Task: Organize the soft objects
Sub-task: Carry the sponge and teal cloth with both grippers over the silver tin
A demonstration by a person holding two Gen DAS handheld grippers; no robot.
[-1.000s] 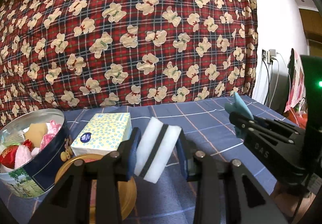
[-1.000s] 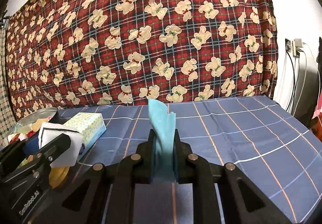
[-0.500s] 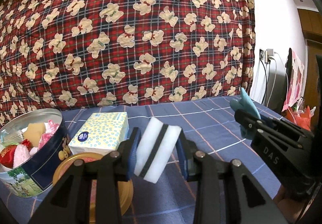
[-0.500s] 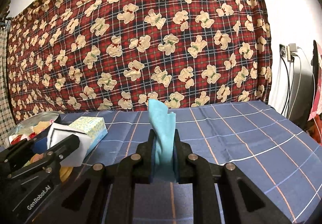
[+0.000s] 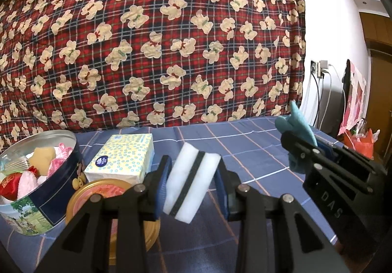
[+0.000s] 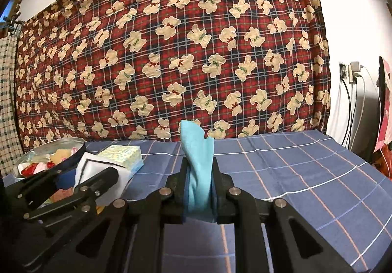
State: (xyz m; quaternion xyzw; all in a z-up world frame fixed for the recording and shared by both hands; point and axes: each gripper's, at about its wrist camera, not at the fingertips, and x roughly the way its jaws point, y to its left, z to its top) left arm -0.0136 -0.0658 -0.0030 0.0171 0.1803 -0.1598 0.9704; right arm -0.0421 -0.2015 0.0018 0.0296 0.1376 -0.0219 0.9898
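The left gripper (image 5: 192,181) has its jaws clamped on a white sponge (image 5: 191,184) at lower centre, while the right gripper (image 6: 199,181) pinches a blue cloth (image 6: 197,157).

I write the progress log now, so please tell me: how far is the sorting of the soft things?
Done: the round tin already holds several soft pieces. In hand: the left gripper clamps a white sponge; the right gripper clamps a blue cloth. Left: both are not yet in the tin.
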